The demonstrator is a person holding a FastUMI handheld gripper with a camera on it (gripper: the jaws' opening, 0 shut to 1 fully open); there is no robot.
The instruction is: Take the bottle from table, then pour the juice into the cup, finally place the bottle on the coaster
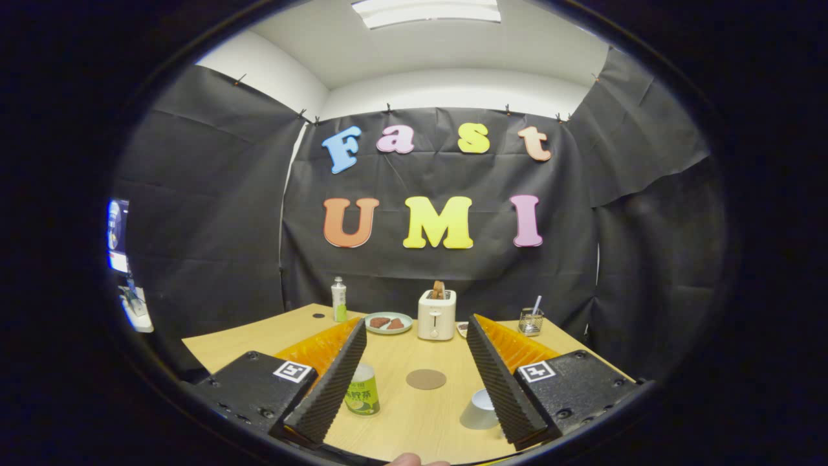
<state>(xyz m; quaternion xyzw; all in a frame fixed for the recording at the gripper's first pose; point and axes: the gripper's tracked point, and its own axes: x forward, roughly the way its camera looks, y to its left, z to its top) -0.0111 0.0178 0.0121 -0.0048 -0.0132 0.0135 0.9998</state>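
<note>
Between the spread fingers of our tool (pixel 414 401), which holds nothing, we see the bottle (pixel 361 389) just inside the left finger, the cup (pixel 480 409) against the right one and the coaster (pixel 425 379) ahead between them. Beyond the coaster, bare worktop (pixel 259 333) runs to the toaster (pixel 436 314) and plate (pixel 388 322).

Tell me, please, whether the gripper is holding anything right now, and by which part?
Nothing is held. The gripper has its jaws wide open, with the small green-labelled juice bottle standing untouched on the wooden table between them.
</note>
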